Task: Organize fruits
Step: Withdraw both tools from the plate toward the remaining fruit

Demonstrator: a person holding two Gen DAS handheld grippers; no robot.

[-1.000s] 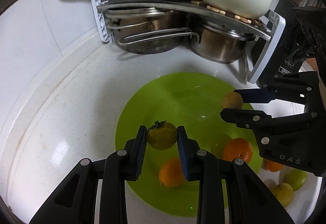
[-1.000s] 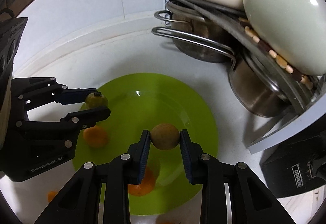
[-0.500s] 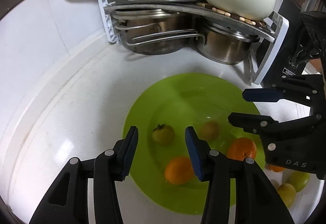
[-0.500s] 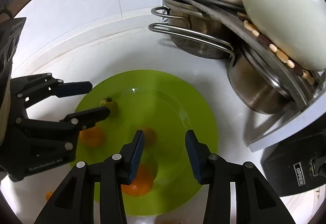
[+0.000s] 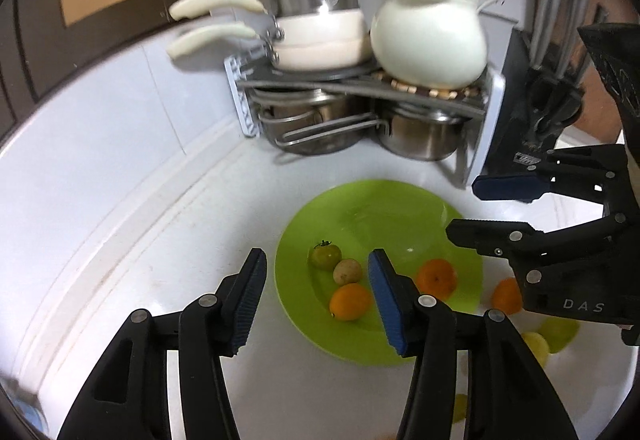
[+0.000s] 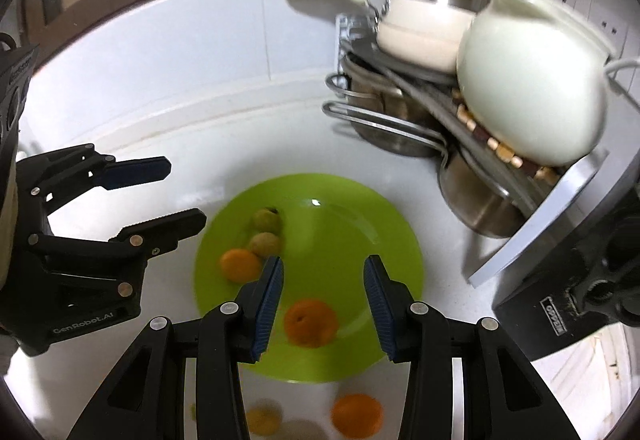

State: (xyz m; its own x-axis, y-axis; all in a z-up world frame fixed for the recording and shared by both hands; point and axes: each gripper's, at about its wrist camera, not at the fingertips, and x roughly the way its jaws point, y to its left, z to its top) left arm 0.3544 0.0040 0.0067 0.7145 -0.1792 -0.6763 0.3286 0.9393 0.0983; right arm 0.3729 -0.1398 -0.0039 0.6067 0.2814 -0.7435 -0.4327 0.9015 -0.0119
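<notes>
A green plate (image 5: 400,208) is seen on the white table (image 5: 120,240), in front of a rack (image 5: 360,88) loaded with steel pots (image 5: 416,132), cream pans (image 5: 320,36) and a white kettle (image 5: 428,40). Four fruits are held in the plate: a green tomato (image 5: 324,255) with its stalk, a small brownish fruit (image 5: 347,271) touching it, an orange (image 5: 350,301) just beside that, and a second orange (image 5: 437,278) set apart toward the right rim.

The left gripper (image 5: 316,292) is held above the near left side of the plate; its jaws have just been opening, they stand partly apart, and nothing is gripped between them. The right gripper (image 6: 323,304) is held over the near right part of the plate, its jaws likewise parted and empty, having just been opening; the second orange is seen below the gap, resting on the plate.

More fruit is left on the table off the plate's near right edge: an orange (image 6: 357,414), another orange (image 5: 507,295) partly hidden by the right gripper, and yellow-green fruits (image 5: 558,332), blurred.
</notes>
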